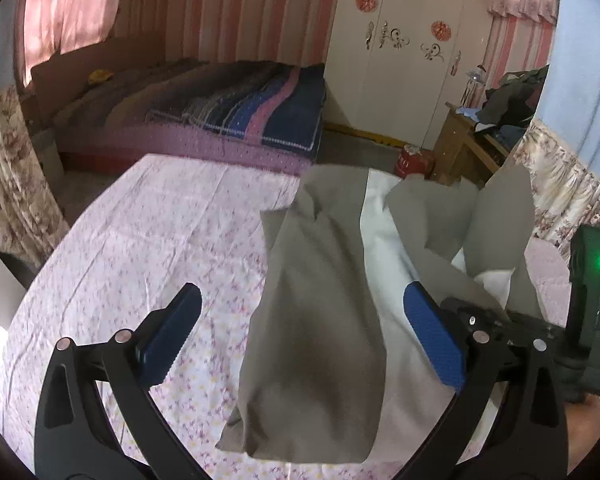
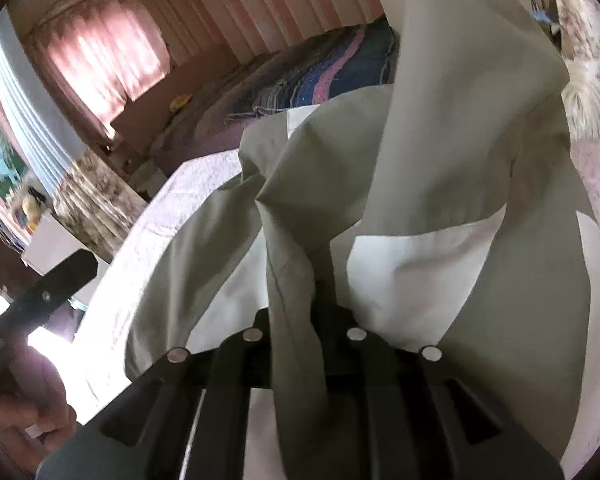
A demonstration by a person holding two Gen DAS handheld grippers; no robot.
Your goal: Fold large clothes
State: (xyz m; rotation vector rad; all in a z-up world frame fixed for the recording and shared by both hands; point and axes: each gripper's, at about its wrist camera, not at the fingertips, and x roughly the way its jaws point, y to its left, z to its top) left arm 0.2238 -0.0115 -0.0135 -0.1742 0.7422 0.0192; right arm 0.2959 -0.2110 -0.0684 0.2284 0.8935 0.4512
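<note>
Bedsheet (image 1: 140,240), pale with small pink flowers, covers the bed we work on and fills the lower half of the left wrist view. Behind it we see a second bed (image 1: 204,120) with a striped blue and pink blanket, a white wardrobe (image 1: 400,60) with red ornaments, pink curtains (image 1: 68,12) at the window, and a wooden cabinet (image 1: 468,144) with dark clothes piled on it.

On the sheet lies the grey garment (image 1: 316,300), a large piece with a white lining showing between its folds. In the left wrist view part of it lies flat on the bed while another part is lifted up on the right side.

Our left gripper (image 1: 300,320) has its blue-padded fingers (image 1: 432,332) spread wide apart, with the garment below them; we see no pad pressing on it. In that same view, the dark body of the other gripper sits at the right edge, with a green light.

Our right gripper (image 2: 320,304) has its fingers drawn close together on a bunched fold of the garment (image 2: 440,152), which rises from between them; the fingertips themselves are buried in cloth, so the grip seems firm rather than plainly shown.
</note>
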